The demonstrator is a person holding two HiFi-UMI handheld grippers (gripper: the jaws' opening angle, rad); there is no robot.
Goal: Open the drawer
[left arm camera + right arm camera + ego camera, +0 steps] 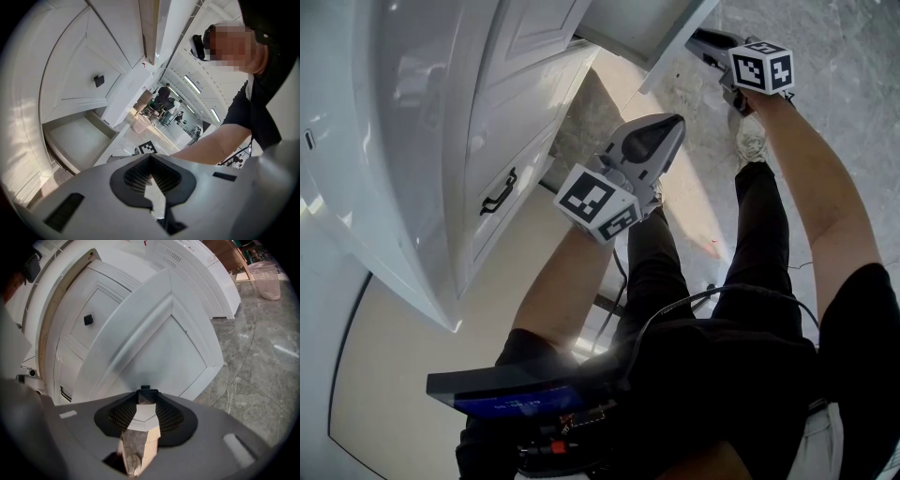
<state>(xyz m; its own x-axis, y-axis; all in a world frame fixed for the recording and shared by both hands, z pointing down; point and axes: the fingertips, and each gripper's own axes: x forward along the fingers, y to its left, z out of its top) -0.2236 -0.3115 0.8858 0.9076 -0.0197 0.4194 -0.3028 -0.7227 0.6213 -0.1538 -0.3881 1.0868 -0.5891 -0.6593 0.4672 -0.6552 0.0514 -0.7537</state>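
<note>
A dark device [502,392] with a blue screen is sitting nearest, at the person's chest, above the black-clad legs. At far left the white cabinet [412,141] is filling the side of the head view. Its curved top edge is sweeping down toward the lower left, and a closed lower front with a black pull [499,192] is facing a pale strip of floor. The left claw [673,124] is hanging in the middle, over the legs. It is well apart from the cabinet face and lies below the drawer [637,23] in the picture. In its own view its jaws are meeting at the tips with nothing between them. The drawer is already standing out of the cabinet at the top of the head view, and its front corner is jutting over the marble floor [844,112]. The left gripper view is showing its open box [79,140] beside the cabinet wall. The right claw [696,39] is sitting against the drawer front. In the right gripper view its jaws are standing fairly wide and gripping the small black handle [145,389] at their tips. The front's right edge and lower corner are ending just beside the claw. Beyond them the floor is lying open to the right, with a shoe [752,141] under the right arm and a pale basket [267,280] well apart at the far right.
</note>
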